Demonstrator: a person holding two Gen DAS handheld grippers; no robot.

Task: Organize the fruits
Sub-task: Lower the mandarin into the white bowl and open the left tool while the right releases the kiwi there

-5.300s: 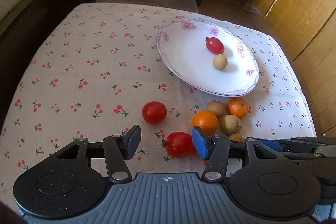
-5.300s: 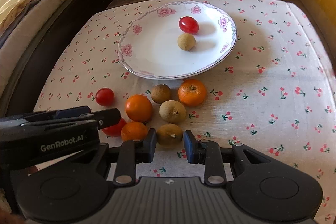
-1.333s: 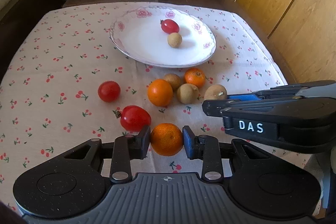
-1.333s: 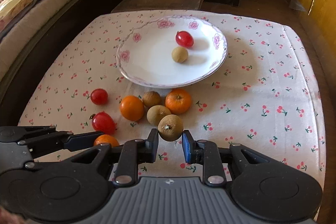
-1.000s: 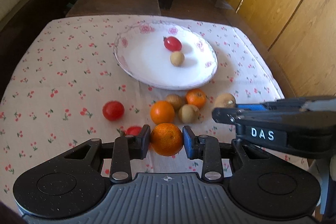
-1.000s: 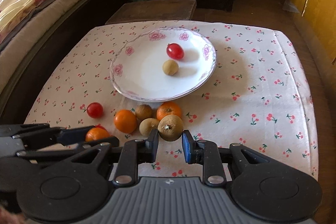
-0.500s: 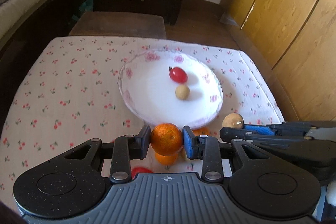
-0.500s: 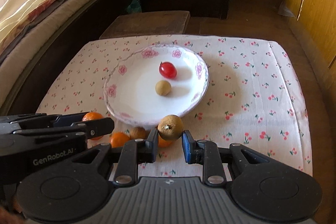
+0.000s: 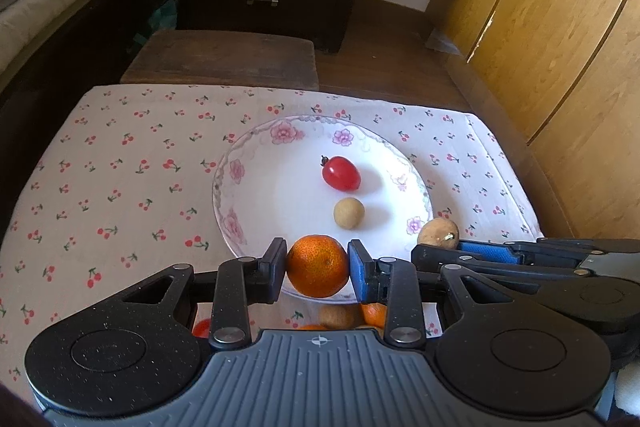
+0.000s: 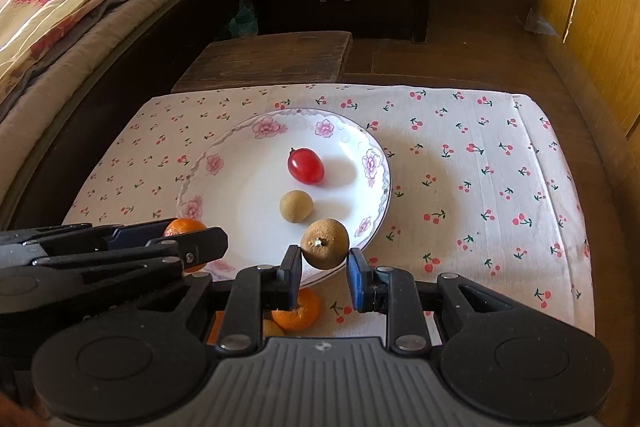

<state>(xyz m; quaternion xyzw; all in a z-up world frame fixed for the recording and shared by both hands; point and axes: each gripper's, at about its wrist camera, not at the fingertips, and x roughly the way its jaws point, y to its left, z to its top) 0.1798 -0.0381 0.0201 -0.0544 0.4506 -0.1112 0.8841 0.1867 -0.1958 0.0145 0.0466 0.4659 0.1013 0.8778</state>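
Left gripper (image 9: 318,267) is clamping a mandarin (image 9: 317,265); right gripper (image 10: 324,265) is pinching a brown fruit (image 10: 325,243) by its lower edge. Risk: it slipping free short of the plate (image 10: 224,187).

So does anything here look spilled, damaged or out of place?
Nothing stands out. The plate sits level and intact with a tomato and a small brown fruit; a few fruits remain on the cloth.
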